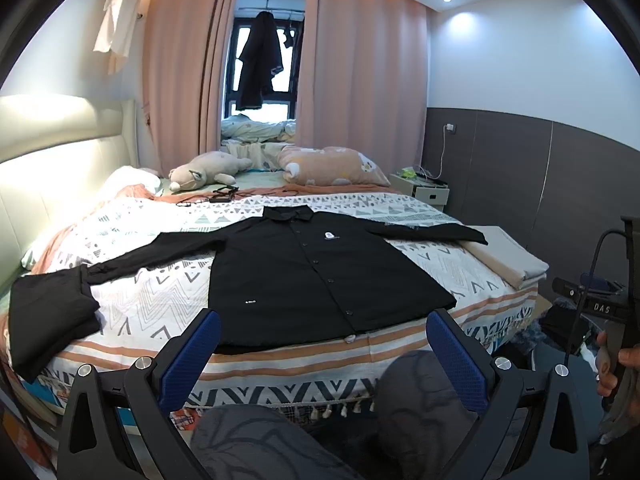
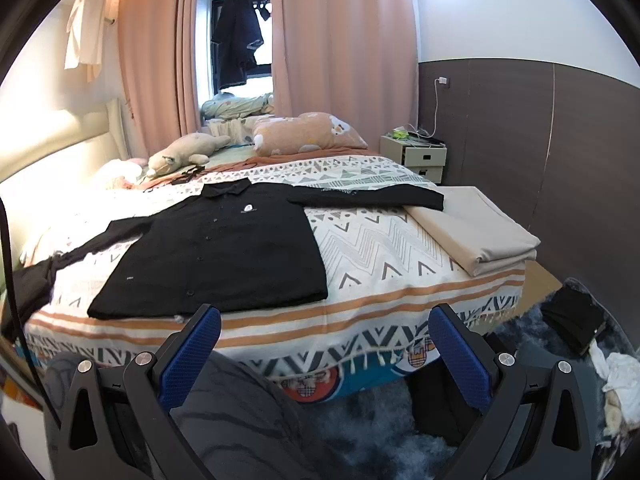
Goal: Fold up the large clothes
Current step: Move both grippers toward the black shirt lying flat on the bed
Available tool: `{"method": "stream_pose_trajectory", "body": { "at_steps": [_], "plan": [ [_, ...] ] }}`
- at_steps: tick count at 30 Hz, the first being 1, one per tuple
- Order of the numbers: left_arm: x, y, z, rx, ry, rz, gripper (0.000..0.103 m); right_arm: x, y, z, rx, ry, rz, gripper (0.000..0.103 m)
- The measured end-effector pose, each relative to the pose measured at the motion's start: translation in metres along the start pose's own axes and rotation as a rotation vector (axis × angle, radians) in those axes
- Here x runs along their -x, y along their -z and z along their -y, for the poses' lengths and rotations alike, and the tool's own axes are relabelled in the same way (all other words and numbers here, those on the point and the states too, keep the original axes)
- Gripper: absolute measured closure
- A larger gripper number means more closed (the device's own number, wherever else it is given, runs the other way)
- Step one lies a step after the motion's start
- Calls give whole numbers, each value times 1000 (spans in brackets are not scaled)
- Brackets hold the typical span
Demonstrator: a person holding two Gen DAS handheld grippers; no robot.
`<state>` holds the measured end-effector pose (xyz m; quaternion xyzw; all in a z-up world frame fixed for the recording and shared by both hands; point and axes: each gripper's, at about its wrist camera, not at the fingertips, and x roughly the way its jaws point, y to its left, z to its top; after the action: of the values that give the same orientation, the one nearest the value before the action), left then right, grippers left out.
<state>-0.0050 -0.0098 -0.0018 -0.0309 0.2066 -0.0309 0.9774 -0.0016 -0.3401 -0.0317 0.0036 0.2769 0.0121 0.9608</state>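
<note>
Flat on the bedspread point(image 2: 372, 248), black shirt point(image 1: 312, 276), both tongs spread empty.

Bed point(image 1: 280, 344) under a patterned cover point(image 1: 168, 292), white with grey zigzags and orange stripes, tassels along the hanging edge. Far end: plush toy point(image 1: 204, 170) lying on its side, just beside a peach pillow point(image 1: 332, 166); tangle of black cable point(image 1: 218, 196) near the plush. Folded beige sheet point(image 2: 476, 228) on the right corner of the bed. Padded cream headboard point(image 1: 52, 160) on the left. Pink curtains point(image 1: 352, 72) frame a window where a dark coat point(image 1: 260, 64) hangs. White nightstand point(image 2: 420, 156) by the grey wall panel point(image 2: 560, 152), charger point(image 2: 442, 80) plugged in above it. White garment point(image 1: 120, 12) hanging top left. Blue rug point(image 2: 380, 432) on the floor.
</note>
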Motion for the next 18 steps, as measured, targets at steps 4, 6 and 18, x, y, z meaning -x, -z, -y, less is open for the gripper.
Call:
{"method": "stream_pose_trajectory", "body": {
  "at_steps": [4,6,18],
  "plan": [
    [2,0,-3,3,-27,16,1,0,1,-2,13,9,12,0],
    [2,0,-4,9,-31,21,1,-3,0,-2,12,4,4,0],
    [2,3,-10,10,-32,16,1,-1,-6,2,-17,2,18,0]
  ]
}}
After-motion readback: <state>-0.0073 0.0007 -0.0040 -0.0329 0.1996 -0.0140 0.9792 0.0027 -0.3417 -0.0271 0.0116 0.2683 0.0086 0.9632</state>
